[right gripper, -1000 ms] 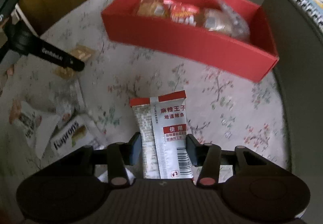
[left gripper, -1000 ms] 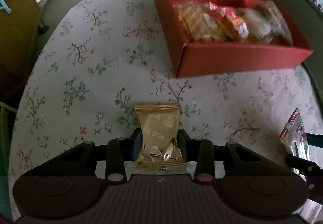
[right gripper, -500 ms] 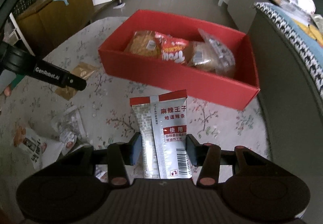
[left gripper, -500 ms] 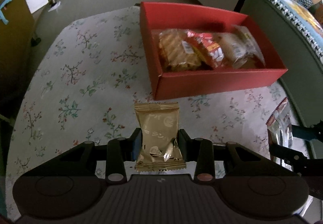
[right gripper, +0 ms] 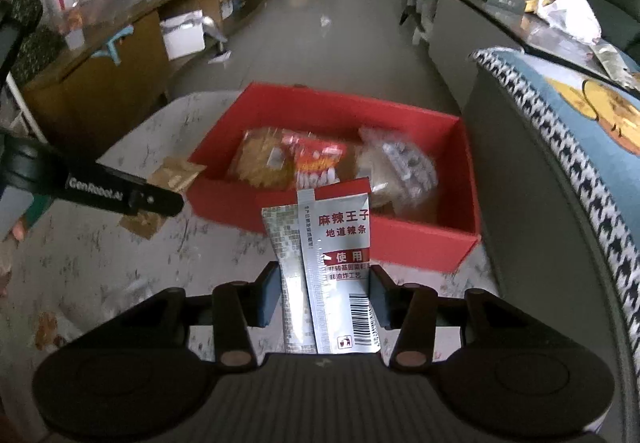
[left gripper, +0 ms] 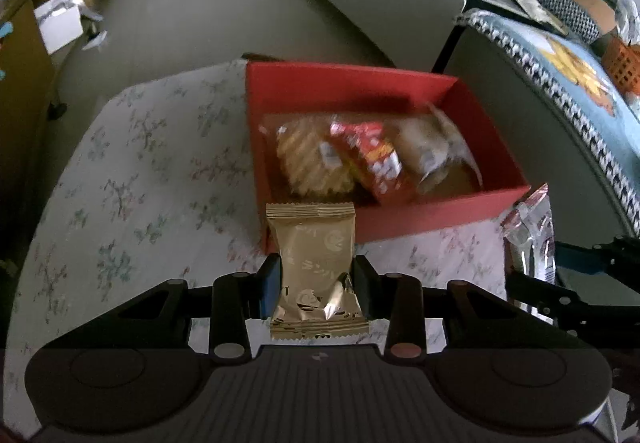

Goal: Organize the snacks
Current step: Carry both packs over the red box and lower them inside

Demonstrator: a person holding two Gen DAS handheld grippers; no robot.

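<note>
1. The left gripper [left gripper: 316,285] is clamped on the gold packet [left gripper: 314,263], held short of the red box [left gripper: 400,221].
2. The right gripper [right gripper: 326,293] pinches the silver packet [right gripper: 324,271], likewise short of the box's near wall.
3. Risk: releasing early drops either packet outside the box.
4. Risk: the two grippers collide over the box.

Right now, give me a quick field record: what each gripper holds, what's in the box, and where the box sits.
left gripper: shut on gold packet
right gripper: shut on silver-and-red packet
red box: open, on floral tablecloth, ahead of both grippers
box contents: waffle biscuit pack, red snack pack, clear-wrapped pastry
packets in box yet: neither held packet
</note>
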